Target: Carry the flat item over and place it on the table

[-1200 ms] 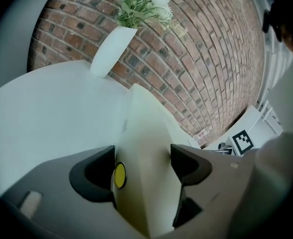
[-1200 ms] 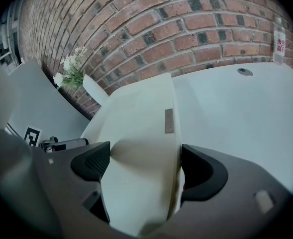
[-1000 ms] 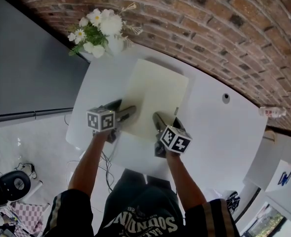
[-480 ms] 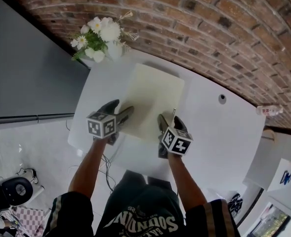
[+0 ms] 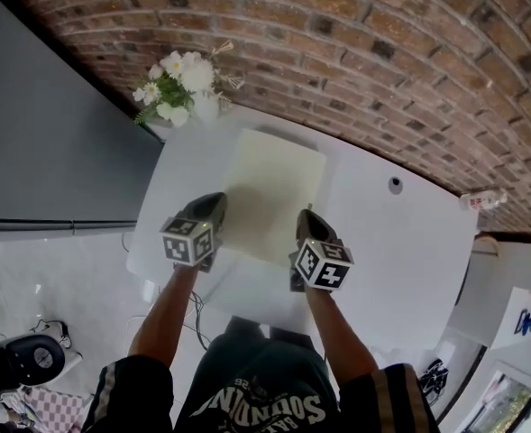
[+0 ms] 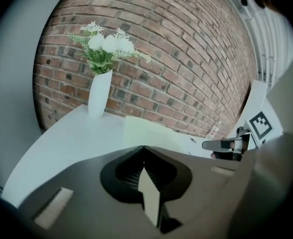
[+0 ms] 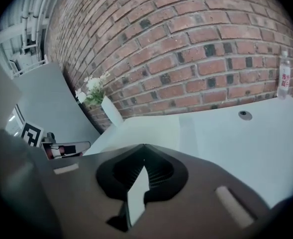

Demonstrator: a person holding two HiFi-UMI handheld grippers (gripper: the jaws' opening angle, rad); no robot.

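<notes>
Okay, both grippers at near edge of sheet (image 5: 274, 188). Left gripper (image 5: 215, 204) at the sheet's near-left corner, right gripper (image 5: 306, 218) at near-right corner. Both sets of jaws have just been closing and are now together. Each gripper view shows a thin pale strip pinched between them, so both are clamped on the sheet's edge.

Sheet is cream, rectangular and flat. It stretches away from the jaws over the white surface (image 5: 409, 242) toward the brick wall (image 5: 382, 61). Can't tell if its far edge touches the surface. A shadow runs along its right side.

White vase (image 5: 204, 106) with white flowers (image 5: 177, 78) stands at the far-left corner of the surface, just beyond the sheet's far-left corner. Small round hole (image 5: 394, 185) in the surface sits right of the sheet, well apart from it. Clear bottle (image 5: 481, 199) lies at the far-right edge by the wall.

Left gripper view shows the right gripper off to its right, and right gripper view shows the left one at its left. Person's arms reach in from the bottom of the head view.
</notes>
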